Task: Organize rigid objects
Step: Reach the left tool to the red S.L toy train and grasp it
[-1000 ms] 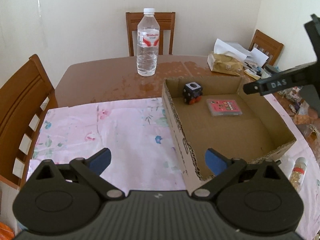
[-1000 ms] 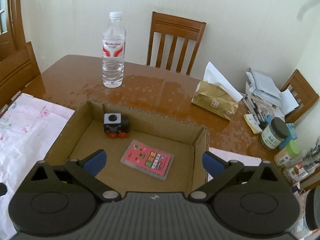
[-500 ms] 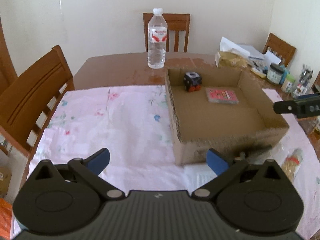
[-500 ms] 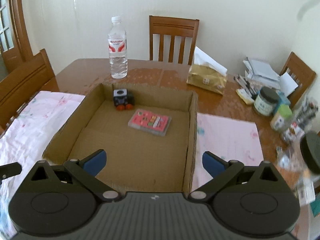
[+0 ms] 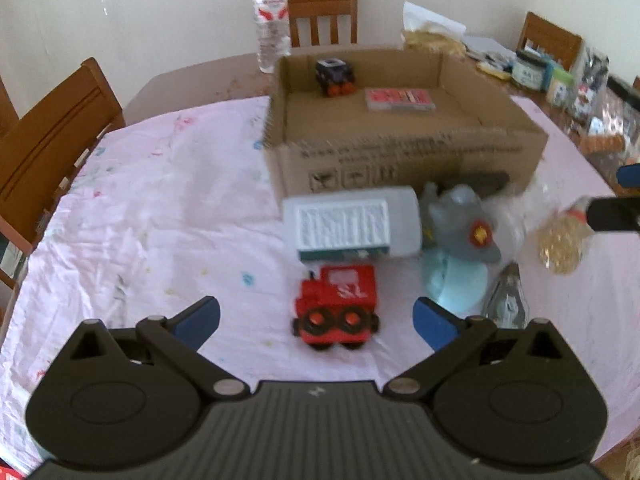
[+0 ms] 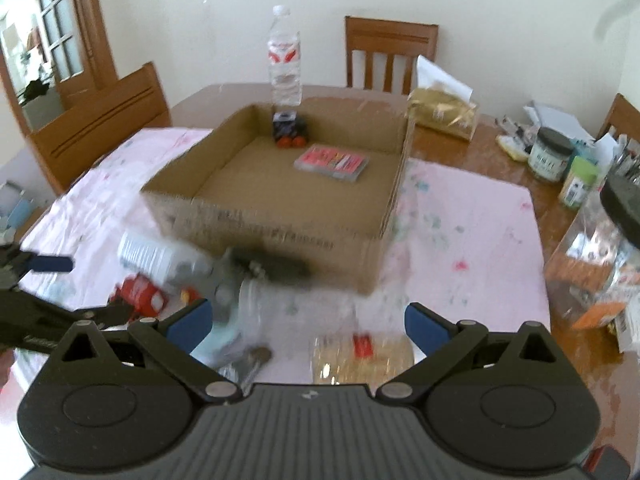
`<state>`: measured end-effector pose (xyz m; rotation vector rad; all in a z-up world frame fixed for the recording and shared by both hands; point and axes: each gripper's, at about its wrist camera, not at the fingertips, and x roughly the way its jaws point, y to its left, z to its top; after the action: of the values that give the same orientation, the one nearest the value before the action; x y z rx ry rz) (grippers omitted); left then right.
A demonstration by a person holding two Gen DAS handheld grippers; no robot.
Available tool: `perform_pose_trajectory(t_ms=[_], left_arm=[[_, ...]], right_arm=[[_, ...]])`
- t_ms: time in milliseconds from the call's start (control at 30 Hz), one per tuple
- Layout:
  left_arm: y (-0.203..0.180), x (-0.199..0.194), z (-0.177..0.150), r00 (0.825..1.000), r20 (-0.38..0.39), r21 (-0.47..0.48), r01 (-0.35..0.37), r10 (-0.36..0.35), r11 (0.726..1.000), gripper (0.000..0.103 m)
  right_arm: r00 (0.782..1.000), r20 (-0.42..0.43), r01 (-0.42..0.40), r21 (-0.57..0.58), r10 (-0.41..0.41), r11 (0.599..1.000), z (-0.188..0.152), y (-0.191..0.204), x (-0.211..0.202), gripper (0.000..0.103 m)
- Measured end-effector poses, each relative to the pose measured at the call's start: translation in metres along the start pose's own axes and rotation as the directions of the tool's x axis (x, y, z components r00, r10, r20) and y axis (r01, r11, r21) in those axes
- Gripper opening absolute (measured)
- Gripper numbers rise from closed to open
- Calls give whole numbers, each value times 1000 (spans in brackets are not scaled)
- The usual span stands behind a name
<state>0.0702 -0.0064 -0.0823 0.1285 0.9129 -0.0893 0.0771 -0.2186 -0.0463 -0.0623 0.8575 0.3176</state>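
An open cardboard box [image 5: 412, 160] [image 6: 280, 224] holds a black toy cube on orange wheels [image 5: 335, 78] [image 6: 290, 132] and a pink card pack [image 5: 400, 100] [image 6: 332, 162]. In front of it lie a red toy train [image 5: 338, 306] [image 6: 140, 296], a white labelled bottle on its side [image 5: 352, 226] [image 6: 156, 258], a grey-blue toy figure [image 5: 460, 240] and a clear jar of yellowish bits [image 5: 562, 240] [image 6: 360, 356]. My left gripper [image 5: 316, 316] stands open, just short of the train. My right gripper [image 6: 306, 320] is open above the jar.
A water bottle [image 5: 272, 20] [image 6: 285, 62] stands behind the box. Wooden chairs [image 5: 52, 136] ring the table. Jars, papers and a tissue pack [image 6: 444, 112] crowd the right side. A pink floral cloth [image 5: 152, 200] covers the near table.
Both grippers have pulled back toward the near table edge. The pile of objects in front of the box has come into view. Both stay open.
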Motion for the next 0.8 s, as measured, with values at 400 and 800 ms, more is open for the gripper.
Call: perform_pose_trajectory(t_ms=[400,800], left_arm=[[-6,36,-3,998,-16,12,56,-55,998,62],[21,30,-14,998,-34,-33,53,-55,998,55]], right_arm=[[987,-122,-108,-45,102,993,-39,18,13,103],[952,-229,-234,-116,203,965,-45,70,57,103]])
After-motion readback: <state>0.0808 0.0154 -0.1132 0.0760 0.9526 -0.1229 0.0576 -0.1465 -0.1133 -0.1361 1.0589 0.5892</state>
